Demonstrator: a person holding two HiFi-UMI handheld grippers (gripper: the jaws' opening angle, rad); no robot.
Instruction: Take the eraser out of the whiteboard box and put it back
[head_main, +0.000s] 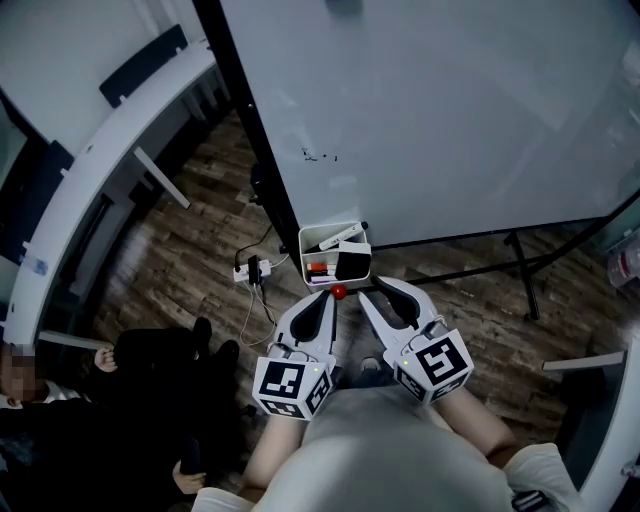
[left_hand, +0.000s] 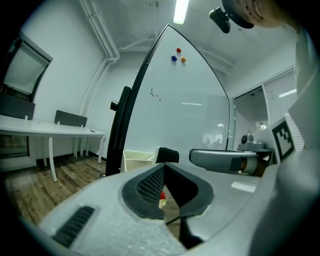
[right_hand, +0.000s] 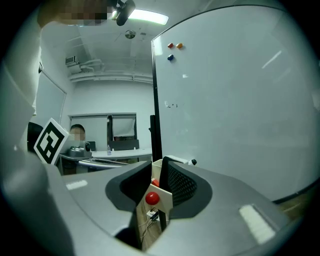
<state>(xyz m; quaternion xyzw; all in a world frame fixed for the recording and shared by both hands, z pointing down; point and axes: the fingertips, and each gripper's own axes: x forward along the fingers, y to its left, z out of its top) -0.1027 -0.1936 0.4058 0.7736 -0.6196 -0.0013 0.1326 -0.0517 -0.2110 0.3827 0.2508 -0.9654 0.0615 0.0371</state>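
A white box (head_main: 318, 240) hangs at the bottom left corner of the whiteboard (head_main: 430, 110). The eraser (head_main: 352, 263), black with a white top, stands inside it at the right, beside some markers. A small red knob (head_main: 339, 292) sits on the box's near side. Both grippers are just short of the box and point at it. My left gripper (head_main: 326, 296) has its jaws together, with nothing held. My right gripper (head_main: 374, 288) stands a little open and empty, and the box front with the red knob (right_hand: 152, 198) shows through the gap. In the left gripper view the eraser (left_hand: 168, 155) rises just beyond my left gripper (left_hand: 164, 170).
A power strip with cables (head_main: 250, 270) lies on the wooden floor left of the box. The whiteboard's black stand legs (head_main: 520, 272) run to the right. White desks (head_main: 90, 170) curve along the left, and a seated person (head_main: 60, 395) is at the lower left.
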